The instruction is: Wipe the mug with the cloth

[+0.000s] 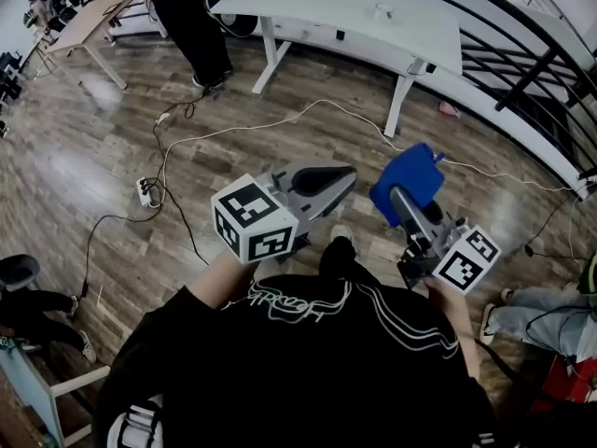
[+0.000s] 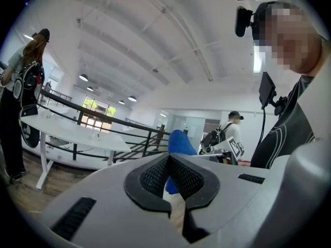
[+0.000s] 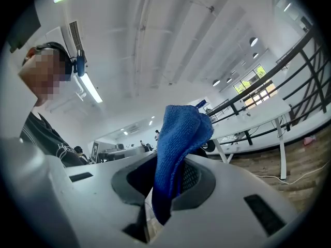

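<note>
- Left claw (image 2: 168,161) first: its pads are pressed together at the tips and there is nothing between them, so it's empty.
- Its marker cube (image 1: 254,217) sits just ahead of my black top (image 1: 317,362), and the claw points away from me over the wooden floor (image 1: 84,157).
- Over to my right claw (image 3: 166,182): it is clamped on the blue cloth (image 3: 178,133).
- The cloth is pinched between the ribbed pads. A fold of it stands up above them and flops to one side, and a short end hangs out below.
- From my head view the cloth covers the right claw's tip, just beside the left claw's nose, though the two are apart.
- Through the left gripper view that same blue shows beyond the shut jaws, not inside them.
- The right claw's marker cube (image 1: 469,259) is close to my hand, low on the right.
- Both claws are up in the air above the floor, resting on nothing.
- Further out, white and black cables trail across the boards to a power strip (image 1: 145,191).
- Beyond that is a long white counter (image 1: 308,7) carrying a small pale object (image 1: 382,10) that I can't identify.
- A person in dark trousers (image 1: 191,26) stands at its far end.
- A black railing (image 1: 522,63) curves round behind the counter on the right.
</note>
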Demonstrator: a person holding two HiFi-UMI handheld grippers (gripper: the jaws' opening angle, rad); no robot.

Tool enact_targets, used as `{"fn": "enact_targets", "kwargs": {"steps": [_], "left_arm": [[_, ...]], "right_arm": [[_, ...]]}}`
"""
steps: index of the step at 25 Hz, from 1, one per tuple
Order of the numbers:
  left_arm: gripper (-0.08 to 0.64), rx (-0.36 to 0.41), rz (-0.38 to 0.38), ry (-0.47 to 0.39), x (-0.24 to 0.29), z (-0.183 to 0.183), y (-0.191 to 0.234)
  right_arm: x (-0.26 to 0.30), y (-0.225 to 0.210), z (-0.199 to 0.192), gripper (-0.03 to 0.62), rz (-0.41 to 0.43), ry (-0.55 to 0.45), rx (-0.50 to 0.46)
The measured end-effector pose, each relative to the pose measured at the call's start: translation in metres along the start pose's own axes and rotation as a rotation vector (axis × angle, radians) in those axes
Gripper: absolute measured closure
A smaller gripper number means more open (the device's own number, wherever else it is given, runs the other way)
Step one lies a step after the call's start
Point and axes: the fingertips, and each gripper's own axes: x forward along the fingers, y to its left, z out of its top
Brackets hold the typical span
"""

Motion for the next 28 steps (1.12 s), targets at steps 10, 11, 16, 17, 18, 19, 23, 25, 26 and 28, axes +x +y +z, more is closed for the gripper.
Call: {"fn": "enact_targets", "kwargs": {"steps": [10,11,16,17,18,19,23,25,26,28], "left_arm": [[0.554,-0.049,0.085,0.08,0.11,-0.015,0.147],[0.554,-0.065,0.101,0.091,0.128,-0.016,0.172],[0.554,-0.125,0.149,0.133,0.247,-0.007,0.306],[0.552,-0.119,0.152,0.138,0.274,0.0,0.333],[0.554,-0.106,0.152,0.142,0.298,0.008,0.356],[0.554,-0.09,0.151,0.145,0.319,0.015,0.376],[0.552,-0.076,0.202,0.175,0.37,0.03,0.455],[0.552,-0.112,0.227,0.177,0.383,0.032,0.493],[0.554,-0.127,0.237,0.172,0.388,0.033,0.509],[0.552,-0.144,0.27,0.165,0.397,0.035,0.539]], "right_arm": [[0.083,-0.174,0.024,0.541,0.049,0.024,0.09],[0.093,-0.202,0.03,0.541,0.05,0.029,0.101],[0.15,-0.362,0.074,0.541,0.027,0.049,0.177],[0.164,-0.396,0.085,0.541,0.023,0.051,0.192],[0.178,-0.427,0.096,0.541,0.023,0.053,0.205],[0.192,-0.455,0.107,0.541,0.025,0.058,0.213],[0.245,-0.535,0.141,0.541,0.023,0.054,0.223],[0.268,-0.563,0.155,0.541,0.014,0.03,0.232],[0.278,-0.576,0.159,0.541,0.008,0.018,0.239],[0.293,-0.598,0.164,0.541,-0.011,-0.004,0.269]]}}
